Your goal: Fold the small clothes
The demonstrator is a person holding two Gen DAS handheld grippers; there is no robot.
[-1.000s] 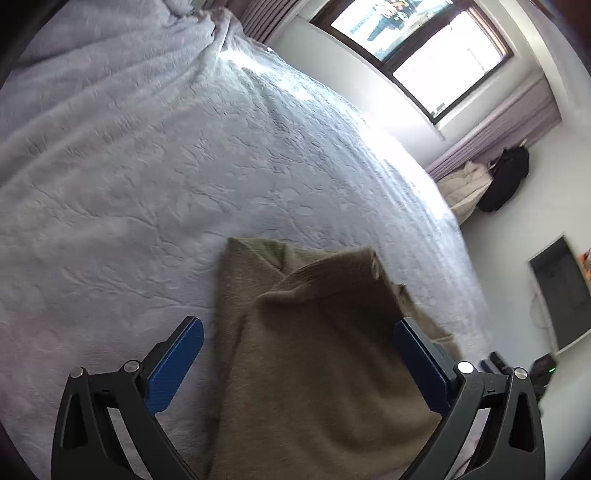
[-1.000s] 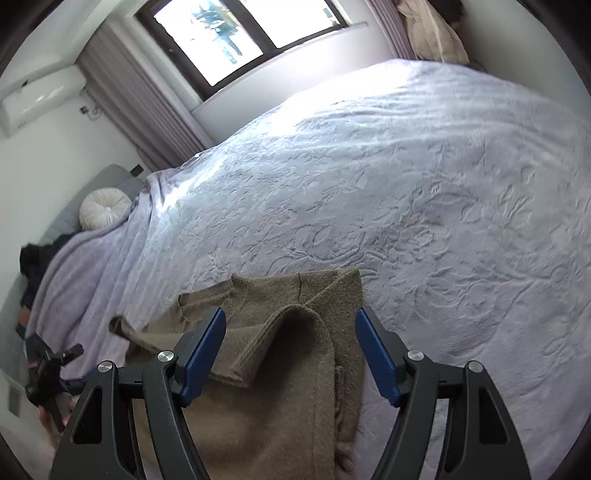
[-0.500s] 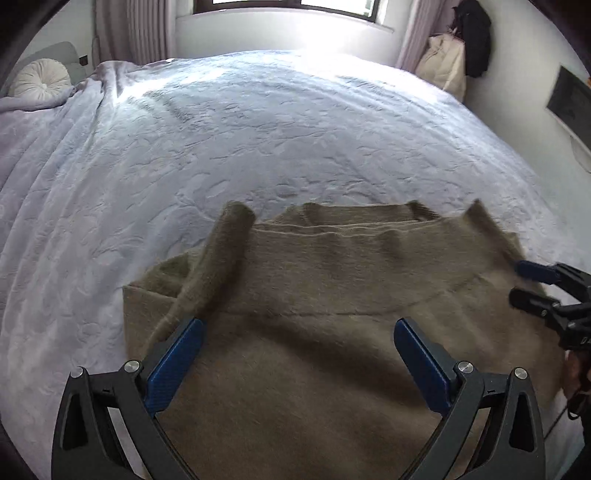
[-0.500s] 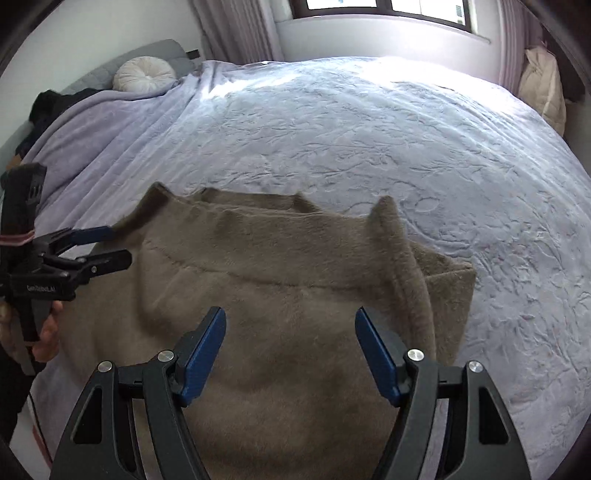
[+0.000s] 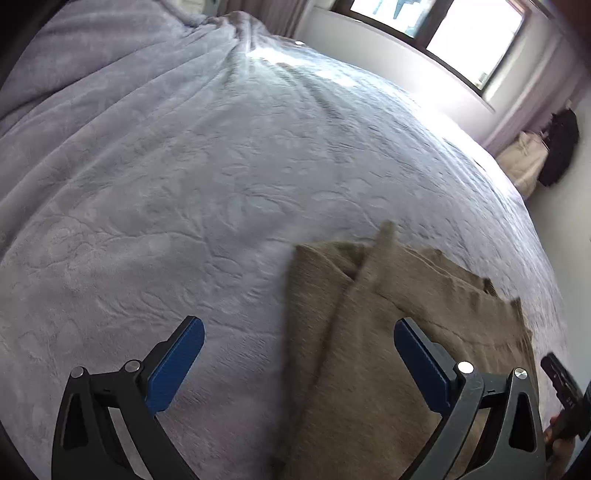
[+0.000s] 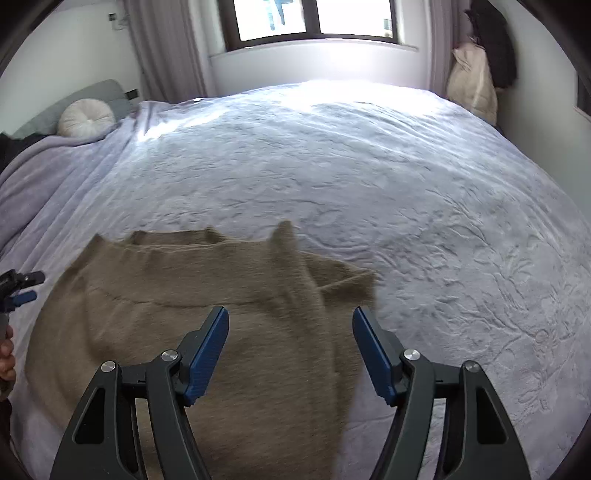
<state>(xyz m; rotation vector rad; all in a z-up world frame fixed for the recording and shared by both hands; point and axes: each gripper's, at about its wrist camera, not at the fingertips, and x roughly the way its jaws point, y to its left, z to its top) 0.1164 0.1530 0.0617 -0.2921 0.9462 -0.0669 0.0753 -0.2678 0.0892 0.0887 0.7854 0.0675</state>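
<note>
An olive-brown knit sweater lies flat on the bed near its front edge, and its right side is folded in along a ridge. My right gripper hovers open over that folded right part, nothing between its pads. In the left wrist view the sweater fills the lower right. My left gripper is open above its left edge, one finger over bare bedspread and the other over the knit. Each gripper shows small at the edge of the other's view: the left gripper, the right gripper.
A pale lavender quilted bedspread covers the wide bed. A round cushion rests by the grey headboard. A beige bag and dark clothing stand in the far right corner below the window. A person's hand shows at the left edge.
The left wrist view swung off the sweater's middle toward its left edge and the bare bedspread. The right gripper shifted toward the sweater's right fold. Both stayed open and the sweater lies as before.
</note>
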